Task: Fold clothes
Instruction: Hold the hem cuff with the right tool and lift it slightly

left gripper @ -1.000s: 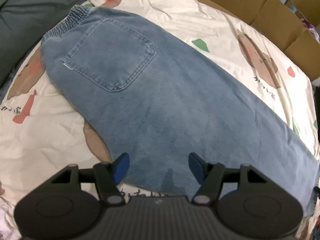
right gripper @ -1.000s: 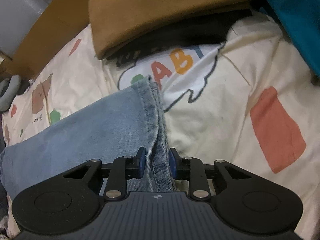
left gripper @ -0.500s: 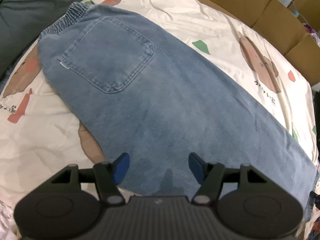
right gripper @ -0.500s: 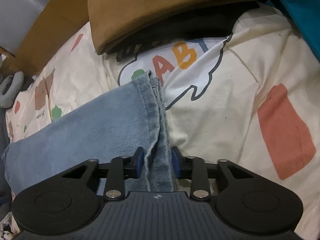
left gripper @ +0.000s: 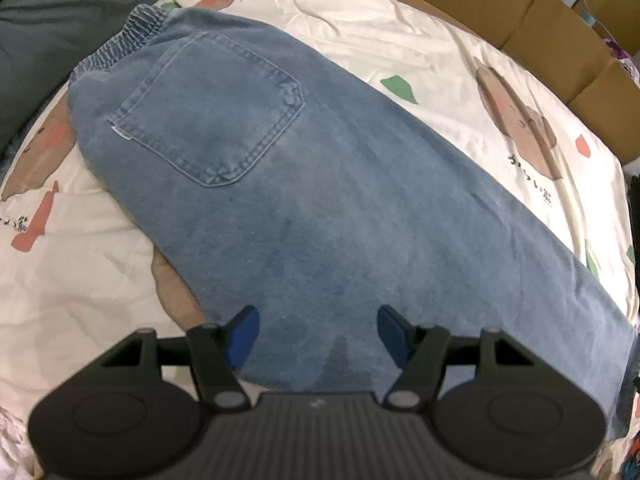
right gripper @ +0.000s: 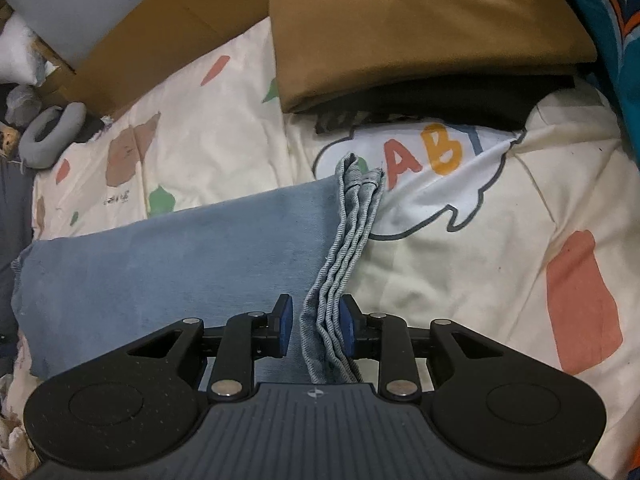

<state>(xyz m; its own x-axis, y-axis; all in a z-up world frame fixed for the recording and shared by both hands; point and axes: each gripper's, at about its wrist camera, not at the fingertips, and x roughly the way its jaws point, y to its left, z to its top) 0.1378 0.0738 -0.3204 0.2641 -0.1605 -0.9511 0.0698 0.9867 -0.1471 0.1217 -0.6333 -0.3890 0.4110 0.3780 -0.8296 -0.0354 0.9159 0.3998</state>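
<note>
The left gripper (left gripper: 318, 330) points steeply down, blue pads spread wide at 9 and 3 o'clock, nothing between them. The right gripper (right gripper: 316, 330), jaws narrow and just widened slightly, has the bunched hem (right gripper: 340, 280) between its pads.

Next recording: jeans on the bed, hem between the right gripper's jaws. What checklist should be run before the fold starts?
1. Right gripper clamped on stacked hem of blue denim jeans: cannot tell; jaws just eased open, gap beside one pad.
2. Left gripper open above jeans: ok.
3. Jeans lying flat on patterned cream bedding: ok.
4. Nothing lying on jeans up to elastic waistband: ok.
5. Folded brown cloth apart from hem: ok.
</note>
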